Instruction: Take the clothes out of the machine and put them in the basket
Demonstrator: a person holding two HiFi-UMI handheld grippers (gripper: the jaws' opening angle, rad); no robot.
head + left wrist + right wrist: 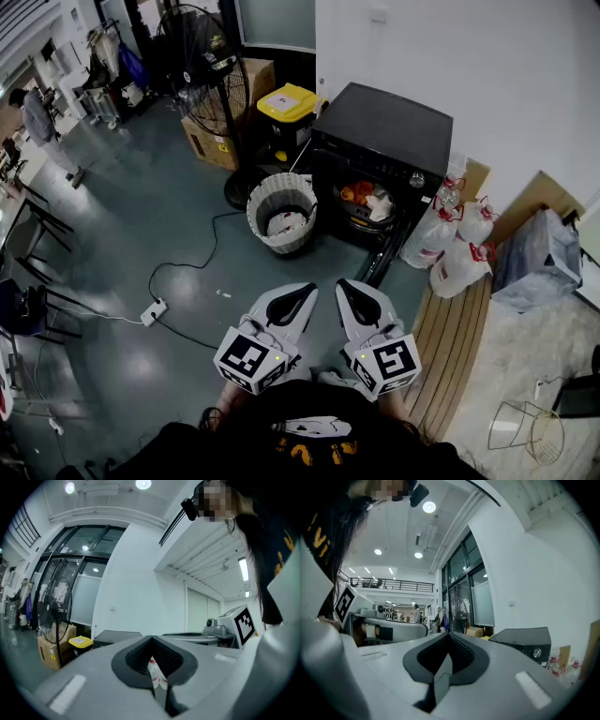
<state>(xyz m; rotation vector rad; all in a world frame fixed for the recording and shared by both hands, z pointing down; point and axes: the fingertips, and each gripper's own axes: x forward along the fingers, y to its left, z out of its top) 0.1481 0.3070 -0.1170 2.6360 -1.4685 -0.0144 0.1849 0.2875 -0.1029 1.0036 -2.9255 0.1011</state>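
Clothes (366,199), orange + white, lie in the open drum of the black machine (384,117), approx 12 o'clock from your grippers. Basket (265,190) sits just beside the machine at its 9 o'clock, w/ white cloth (287,223) inside. Your left gripper (298,292) + right gripper (352,289): jaws together, nothing held, side by side near your body.

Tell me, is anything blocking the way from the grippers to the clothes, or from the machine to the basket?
Nothing visible does. The machine stands open with the clothes exposed inside, and only bare floor lies between them and the left gripper and right gripper. The basket stands open-topped beside the opening.
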